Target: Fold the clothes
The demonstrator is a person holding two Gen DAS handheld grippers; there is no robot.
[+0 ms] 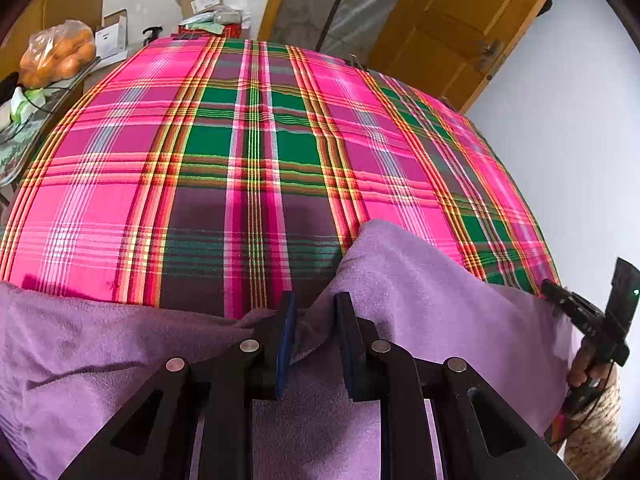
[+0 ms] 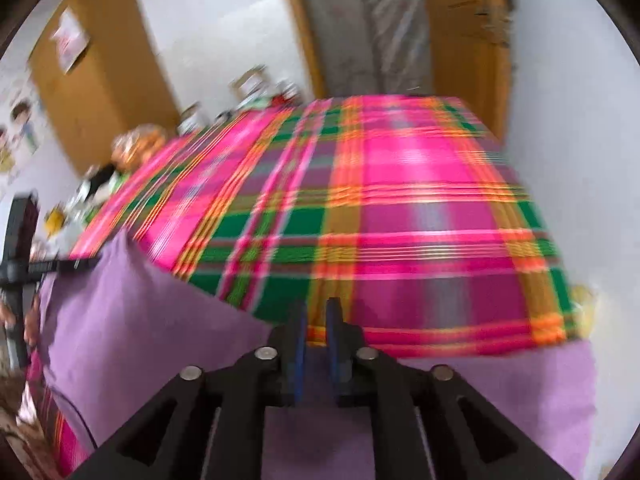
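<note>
A lilac fleece cloth (image 1: 420, 280) hangs spread between my two grippers over the near edge of a bed with a pink and green plaid cover (image 1: 256, 140). My left gripper (image 1: 315, 312) is shut on a bunched fold of the cloth's upper edge. The right gripper (image 1: 580, 316) shows at the cloth's far right corner, held by a hand. The right wrist view is blurred. There my right gripper (image 2: 317, 314) stands nearly shut with the lilac cloth (image 2: 152, 320) pinched low between its fingers. The left gripper (image 2: 24, 268) shows at the cloth's left corner.
Beside the bed's far left sits a shelf with a bag of oranges (image 1: 56, 54), boxes (image 1: 200, 0) and clutter. A wooden door (image 1: 460, 28) and a plastic-wrapped panel (image 1: 340, 4) stand behind the bed. A white wall (image 1: 568, 140) runs along the right side.
</note>
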